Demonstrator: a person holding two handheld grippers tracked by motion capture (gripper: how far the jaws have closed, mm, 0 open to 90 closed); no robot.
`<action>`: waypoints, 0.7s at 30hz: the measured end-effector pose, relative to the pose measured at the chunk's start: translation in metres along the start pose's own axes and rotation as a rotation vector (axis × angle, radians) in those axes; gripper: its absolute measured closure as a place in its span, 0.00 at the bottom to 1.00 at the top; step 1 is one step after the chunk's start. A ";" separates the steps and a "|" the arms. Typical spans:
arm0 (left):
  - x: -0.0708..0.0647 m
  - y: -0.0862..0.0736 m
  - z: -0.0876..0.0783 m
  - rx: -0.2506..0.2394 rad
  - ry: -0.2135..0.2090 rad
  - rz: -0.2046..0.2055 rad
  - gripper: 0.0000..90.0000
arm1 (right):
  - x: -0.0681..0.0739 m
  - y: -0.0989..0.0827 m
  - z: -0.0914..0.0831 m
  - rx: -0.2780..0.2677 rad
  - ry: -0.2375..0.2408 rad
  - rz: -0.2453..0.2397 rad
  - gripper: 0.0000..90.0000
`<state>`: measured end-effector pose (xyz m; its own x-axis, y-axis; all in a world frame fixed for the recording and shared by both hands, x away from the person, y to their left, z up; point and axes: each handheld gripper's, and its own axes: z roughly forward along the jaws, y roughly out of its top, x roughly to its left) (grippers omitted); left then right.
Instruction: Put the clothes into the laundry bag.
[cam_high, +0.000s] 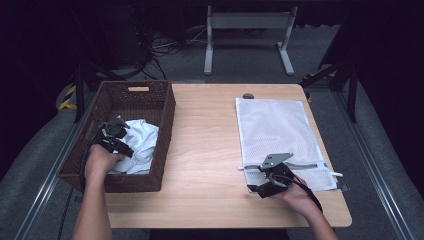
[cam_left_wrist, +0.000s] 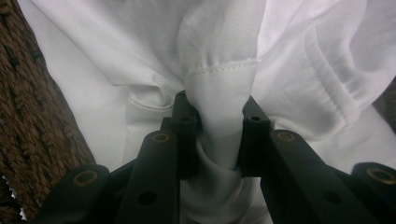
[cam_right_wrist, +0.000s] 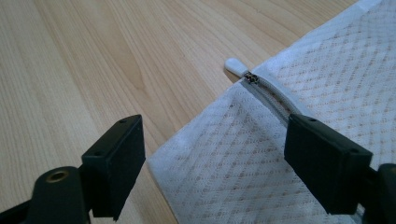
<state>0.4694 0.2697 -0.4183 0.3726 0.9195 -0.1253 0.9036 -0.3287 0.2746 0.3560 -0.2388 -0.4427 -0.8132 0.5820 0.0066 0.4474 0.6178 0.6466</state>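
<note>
A white cloth (cam_high: 142, 137) lies crumpled in a brown wicker basket (cam_high: 165, 115) at the table's left. My left gripper (cam_high: 126, 149) is down in the basket. In the left gripper view its jaws (cam_left_wrist: 219, 116) pinch a hemmed fold of the cloth (cam_left_wrist: 116, 46), with the basket wall (cam_left_wrist: 32, 116) close on the left. A white mesh zip bag (cam_high: 275, 125) lies flat at the right. My right gripper (cam_high: 257, 187) rests at its near left corner. It stands open (cam_right_wrist: 215, 158) over the mesh (cam_right_wrist: 327, 79), with the white zipper pull (cam_right_wrist: 235, 65) just ahead.
The wooden table (cam_high: 205, 140) lies bare between basket and bag. A small dark round piece (cam_high: 248, 96) sits at the far edge. Beyond the table stand a grey metal frame (cam_high: 247, 22) and loose cables on the floor.
</note>
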 end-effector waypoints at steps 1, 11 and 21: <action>0.001 0.000 -0.002 -0.019 -0.010 -0.008 0.82 | 0.000 0.000 0.000 -0.002 0.000 0.001 0.23; 0.008 -0.006 -0.027 -0.207 -0.102 -0.051 0.83 | -0.002 -0.001 -0.001 -0.006 0.000 0.008 0.23; 0.011 0.000 -0.018 -0.132 -0.077 -0.040 0.64 | -0.001 0.000 0.000 -0.003 0.001 0.007 0.23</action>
<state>0.4698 0.2841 -0.4028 0.3567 0.9103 -0.2102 0.8844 -0.2566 0.3900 0.3567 -0.2396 -0.4428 -0.8104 0.5857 0.0122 0.4521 0.6120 0.6489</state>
